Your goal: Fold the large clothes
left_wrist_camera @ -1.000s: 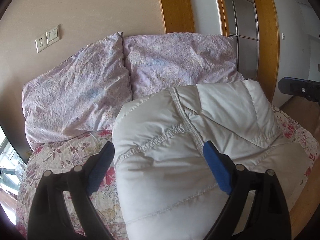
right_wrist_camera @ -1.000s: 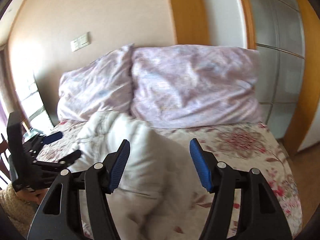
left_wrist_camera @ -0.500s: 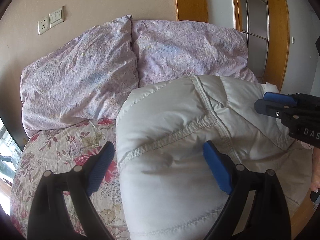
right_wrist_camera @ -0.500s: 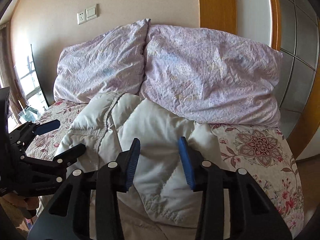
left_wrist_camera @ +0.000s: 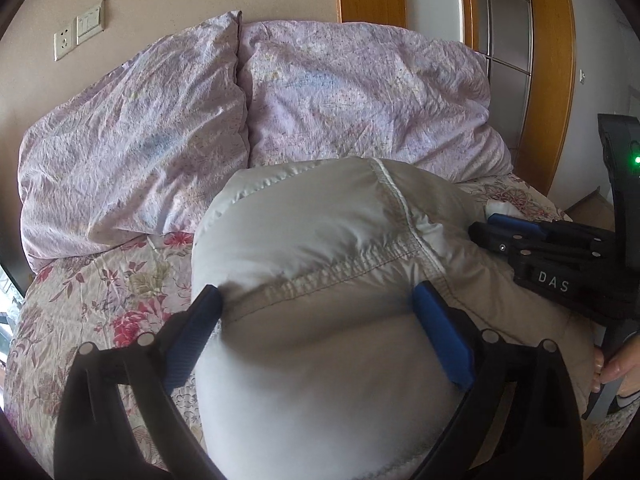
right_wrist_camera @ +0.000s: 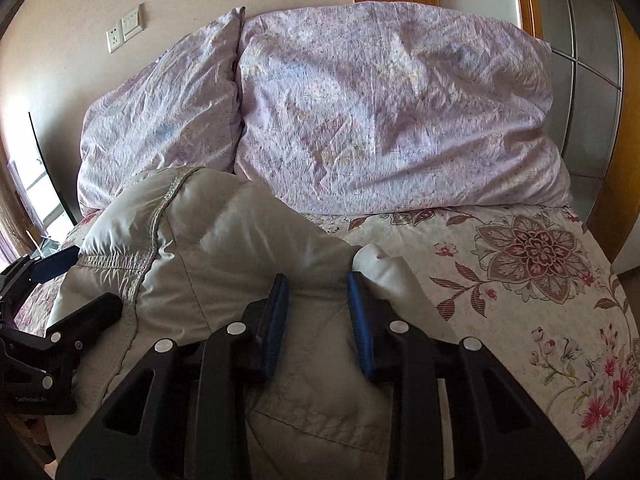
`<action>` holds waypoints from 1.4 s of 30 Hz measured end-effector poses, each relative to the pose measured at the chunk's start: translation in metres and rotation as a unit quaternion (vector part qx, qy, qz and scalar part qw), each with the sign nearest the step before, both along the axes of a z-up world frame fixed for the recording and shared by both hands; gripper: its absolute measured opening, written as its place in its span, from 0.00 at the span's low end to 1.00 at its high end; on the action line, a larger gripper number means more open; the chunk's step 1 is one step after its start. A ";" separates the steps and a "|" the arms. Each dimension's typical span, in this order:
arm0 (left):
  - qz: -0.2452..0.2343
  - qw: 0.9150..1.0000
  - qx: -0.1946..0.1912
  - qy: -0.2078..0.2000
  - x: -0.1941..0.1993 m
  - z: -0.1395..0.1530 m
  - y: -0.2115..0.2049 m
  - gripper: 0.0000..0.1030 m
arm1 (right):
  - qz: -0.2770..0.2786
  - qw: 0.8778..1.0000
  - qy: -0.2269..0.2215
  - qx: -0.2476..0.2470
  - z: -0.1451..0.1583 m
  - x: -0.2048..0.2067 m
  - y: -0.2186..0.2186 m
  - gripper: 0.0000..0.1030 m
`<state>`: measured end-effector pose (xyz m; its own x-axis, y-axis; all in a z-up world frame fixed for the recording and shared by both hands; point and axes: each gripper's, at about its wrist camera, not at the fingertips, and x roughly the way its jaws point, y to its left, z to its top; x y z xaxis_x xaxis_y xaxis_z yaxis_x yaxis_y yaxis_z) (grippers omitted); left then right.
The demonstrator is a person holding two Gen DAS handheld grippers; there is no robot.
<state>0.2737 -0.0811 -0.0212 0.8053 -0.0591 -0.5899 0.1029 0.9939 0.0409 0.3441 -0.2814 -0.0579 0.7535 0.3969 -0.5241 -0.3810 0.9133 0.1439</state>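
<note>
A puffy white down jacket (left_wrist_camera: 320, 240) lies bunched on the floral bed (left_wrist_camera: 100, 300), in front of the pillows. My left gripper (left_wrist_camera: 316, 316) straddles its near bulge with the jaws very wide and opening; the fabric swells between the blue pads. From the right wrist view the jacket (right_wrist_camera: 240, 248) rises at the left. My right gripper (right_wrist_camera: 318, 312) is closing, and a fold of the jacket's right edge is pinched between its pads. The right gripper (left_wrist_camera: 486, 226) comes into the left wrist view from the right. In the right wrist view the left gripper (right_wrist_camera: 76, 284) shows at the left edge.
Two lilac pillows (left_wrist_camera: 132, 152) (left_wrist_camera: 360, 104) lean against the wall behind the jacket. Floral sheet (right_wrist_camera: 520, 280) lies bare to the right. A hand (left_wrist_camera: 620, 368) holds the right gripper's handle. A wooden door frame (left_wrist_camera: 548, 80) and glass panels stand at the right.
Both grippers came down and forward with the jacket, which now rests lower on the bed. The right gripper's jaws narrowed from wide to a pinch on the fold.
</note>
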 end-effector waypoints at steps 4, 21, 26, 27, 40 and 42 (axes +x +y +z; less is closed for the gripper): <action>0.004 1.000 0.007 -0.003 0.006 -0.008 -0.006 0.98 | 0.001 1.000 0.009 0.007 -0.011 0.008 -0.001 0.30; 0.022 1.000 0.002 0.000 0.022 -0.030 -0.010 0.98 | 0.010 0.999 0.038 0.001 -0.035 0.029 0.003 0.31; 0.024 1.000 -0.002 -0.001 0.025 -0.034 -0.010 0.98 | 0.012 0.999 0.040 0.007 -0.040 0.033 0.002 0.31; 0.025 1.000 -0.003 -0.003 0.025 -0.035 -0.010 0.98 | 0.012 0.999 0.041 0.009 -0.040 0.034 0.001 0.31; 0.017 1.000 -0.008 0.010 0.017 -0.016 0.000 0.98 | -0.026 0.999 0.033 -0.019 -0.021 0.018 0.000 0.32; 0.013 1.000 -0.012 -0.013 0.006 0.001 0.011 0.98 | -0.028 0.999 0.027 0.035 -0.009 0.002 -0.016 0.33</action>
<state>0.2797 -0.0699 -0.0204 0.8219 -0.0508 -0.5674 0.0753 0.9970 0.0198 0.3464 -0.2978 -0.0671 0.7468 0.3925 -0.5369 -0.3200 0.9198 0.2273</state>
